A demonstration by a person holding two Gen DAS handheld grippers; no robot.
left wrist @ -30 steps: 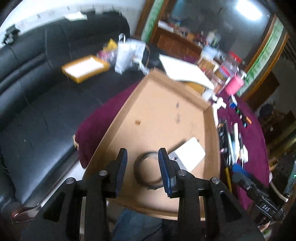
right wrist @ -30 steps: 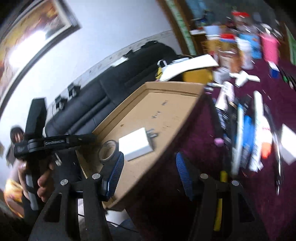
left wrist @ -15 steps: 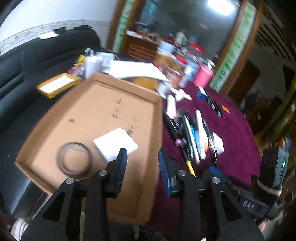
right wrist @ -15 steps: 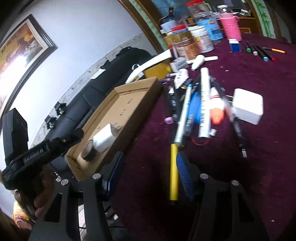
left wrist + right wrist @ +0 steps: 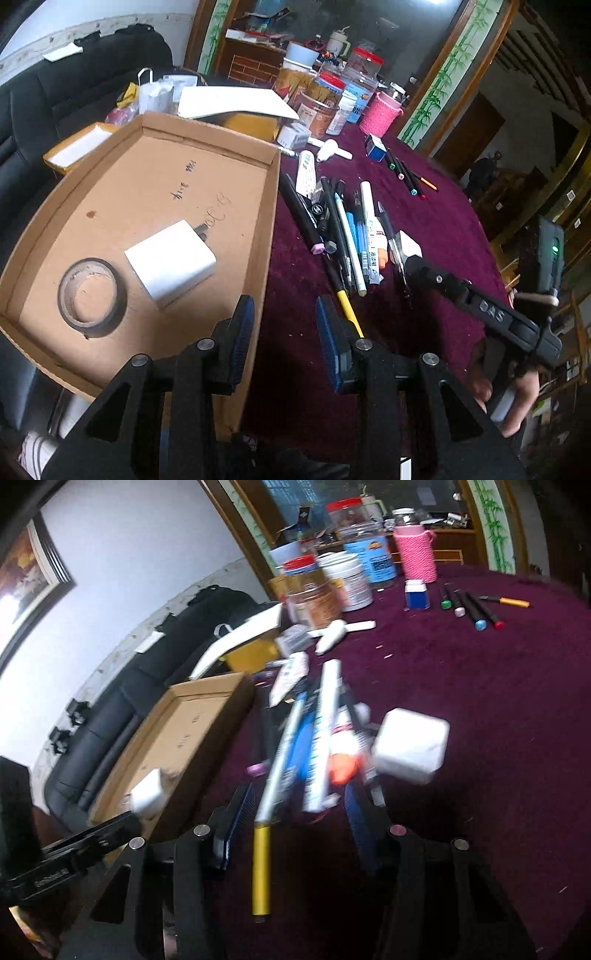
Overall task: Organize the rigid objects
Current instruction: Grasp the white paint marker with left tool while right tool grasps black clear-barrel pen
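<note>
A shallow cardboard tray (image 5: 266, 206) lies at the table's left edge and holds a white charger (image 5: 170, 262) and a tape roll (image 5: 90, 295). A pile of pens and markers (image 5: 351, 236) lies right of the tray on the maroon cloth. My left gripper (image 5: 284, 332) is open and empty over the tray's right wall. My right gripper (image 5: 299, 812) is open and empty just above the near end of the pen pile (image 5: 310, 746), beside a second white charger (image 5: 410, 751). A yellow-ended pen (image 5: 262, 871) lies between its fingers.
Jars, a pink-covered cup (image 5: 380, 114) and a blue box (image 5: 375, 147) stand at the table's far side. Several markers (image 5: 469, 609) lie apart at the back. A black sofa (image 5: 44, 96) with bags and a yellow box lies left of the table.
My left gripper has swung right, from over the tape roll to the tray's right wall. My right gripper has moved from beside the tray to over the pen pile, near the second charger.
</note>
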